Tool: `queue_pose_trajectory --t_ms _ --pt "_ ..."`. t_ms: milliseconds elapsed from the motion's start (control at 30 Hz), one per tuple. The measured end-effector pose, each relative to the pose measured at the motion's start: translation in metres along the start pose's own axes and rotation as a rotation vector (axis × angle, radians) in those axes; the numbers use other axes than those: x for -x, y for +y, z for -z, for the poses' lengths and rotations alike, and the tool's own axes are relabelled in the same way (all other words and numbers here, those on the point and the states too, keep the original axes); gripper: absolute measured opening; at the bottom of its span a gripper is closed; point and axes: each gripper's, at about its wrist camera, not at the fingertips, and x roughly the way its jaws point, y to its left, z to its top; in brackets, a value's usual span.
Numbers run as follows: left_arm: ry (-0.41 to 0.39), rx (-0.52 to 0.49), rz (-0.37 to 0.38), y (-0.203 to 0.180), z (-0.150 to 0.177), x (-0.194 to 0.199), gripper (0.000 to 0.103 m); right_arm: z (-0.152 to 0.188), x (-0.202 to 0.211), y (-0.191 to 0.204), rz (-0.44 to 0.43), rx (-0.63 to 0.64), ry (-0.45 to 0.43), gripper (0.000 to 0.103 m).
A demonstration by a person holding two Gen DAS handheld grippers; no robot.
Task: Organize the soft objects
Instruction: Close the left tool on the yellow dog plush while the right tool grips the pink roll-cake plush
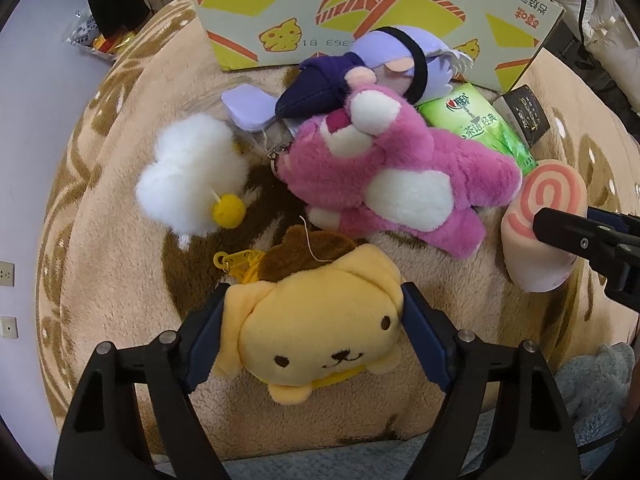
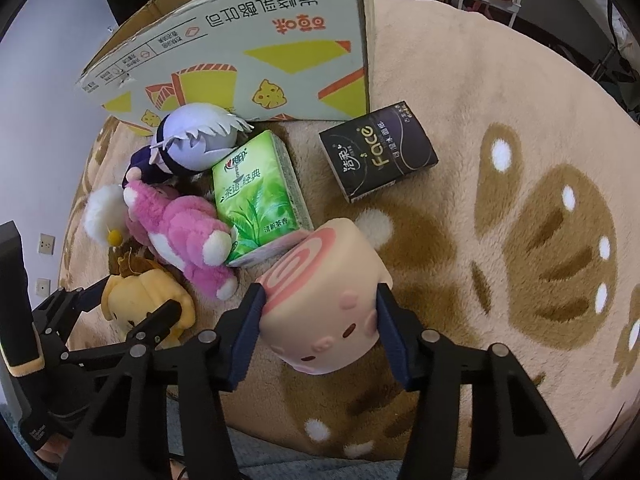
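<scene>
My left gripper (image 1: 312, 320) is shut on a yellow dog plush (image 1: 316, 328), its pads pressing both sides; the plush also shows in the right wrist view (image 2: 140, 304). My right gripper (image 2: 320, 320) is shut on a pink swirl roll plush (image 2: 324, 300), seen in the left wrist view (image 1: 540, 232) too. A pink bear plush (image 1: 392, 184) lies in the middle, with a purple-haired doll (image 1: 384, 68) behind it and a white fluffy plush (image 1: 188, 176) to its left. All rest on a beige fleece blanket (image 2: 480, 100).
A printed cardboard box (image 1: 360, 4) stands at the back, also seen in the right wrist view (image 2: 248, 52). A green tissue pack (image 2: 256, 196) and a black tissue pack (image 2: 380, 156) lie beside the plush pile. A lilac tag (image 1: 248, 108) lies near the doll.
</scene>
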Motion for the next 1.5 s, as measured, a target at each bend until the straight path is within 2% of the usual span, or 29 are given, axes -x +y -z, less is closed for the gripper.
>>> queue_pose_trajectory --t_ms 267,500,633,767,933,1100,1267,1500 --pt "-0.008 0.012 0.006 -0.001 0.003 0.006 0.077 0.002 0.006 -0.001 -0.002 0.007 -0.007 0.056" --pt "0.041 -0.02 -0.015 -0.008 0.007 0.001 0.085 0.003 0.011 0.003 -0.002 0.016 -0.011 0.055" --pt "0.044 -0.022 -0.026 -0.01 0.008 -0.001 0.087 0.004 0.013 0.005 -0.001 0.018 -0.013 0.055" --pt "0.039 -0.012 -0.017 -0.007 0.008 -0.001 0.083 0.005 0.015 0.007 -0.001 0.027 -0.016 0.055" --pt "-0.004 -0.05 -0.046 -0.015 0.009 0.005 0.075 0.006 0.018 0.012 0.0 0.041 -0.021 0.053" --pt "-0.032 -0.033 -0.041 -0.011 0.008 0.016 0.074 0.009 0.019 0.01 -0.002 0.028 -0.023 0.053" --pt "-0.103 -0.027 -0.07 -0.006 0.011 0.034 0.074 0.011 0.034 0.008 -0.004 0.023 -0.084 0.052" --pt "-0.253 0.012 -0.1 -0.001 0.02 0.074 0.074 0.016 0.064 0.012 -0.031 0.042 -0.22 0.048"
